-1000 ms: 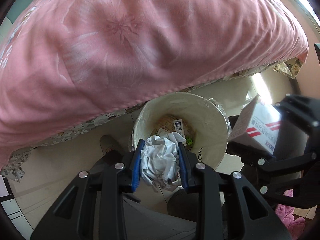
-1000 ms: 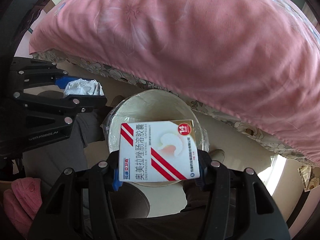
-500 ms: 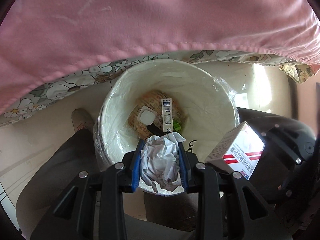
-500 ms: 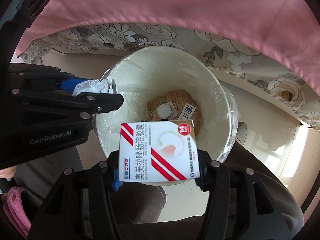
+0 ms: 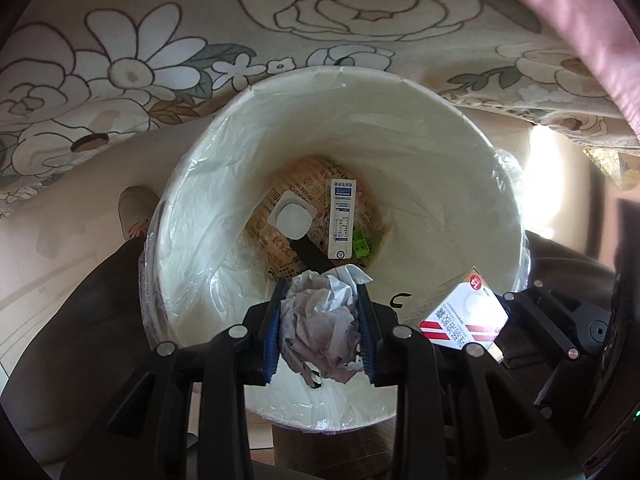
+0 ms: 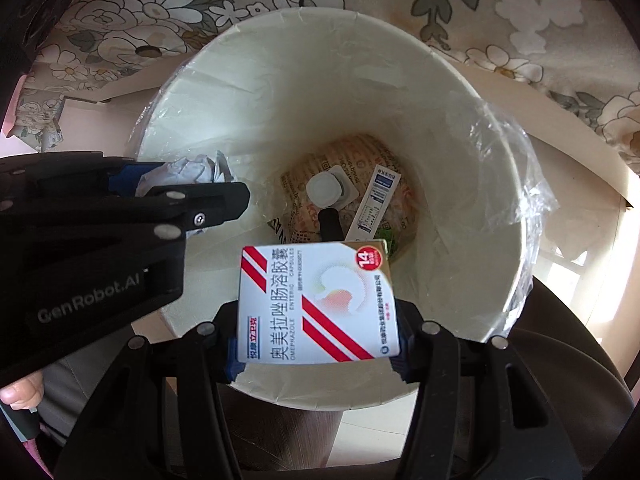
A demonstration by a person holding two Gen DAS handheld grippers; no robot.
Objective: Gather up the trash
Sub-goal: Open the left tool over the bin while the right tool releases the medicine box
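Pointing steeply downward, the left claw (image 5: 320,300) hangs over the mouth of the round white waste bin lined with clear plastic film (image 5: 460,128), its blue pads clamped on a crumpled ball of white paper (image 5: 322,328) that sits just above the near rim. Beside it, on its right, the right claw (image 6: 316,344) points down at much the same tilt, gripping a white medicine box with red diagonal stripes (image 6: 316,300) by its two side edges; the box is held face-up over the near part of the bin's opening. At the bottom of the bin lie a printed brown paper wrapper (image 5: 280,240), a small white plastic cup (image 5: 292,220), a narrow white and blue carton (image 5: 342,220) and a green scrap (image 5: 361,245). A flower-printed bedsheet (image 5: 140,60) hangs behind the bin.
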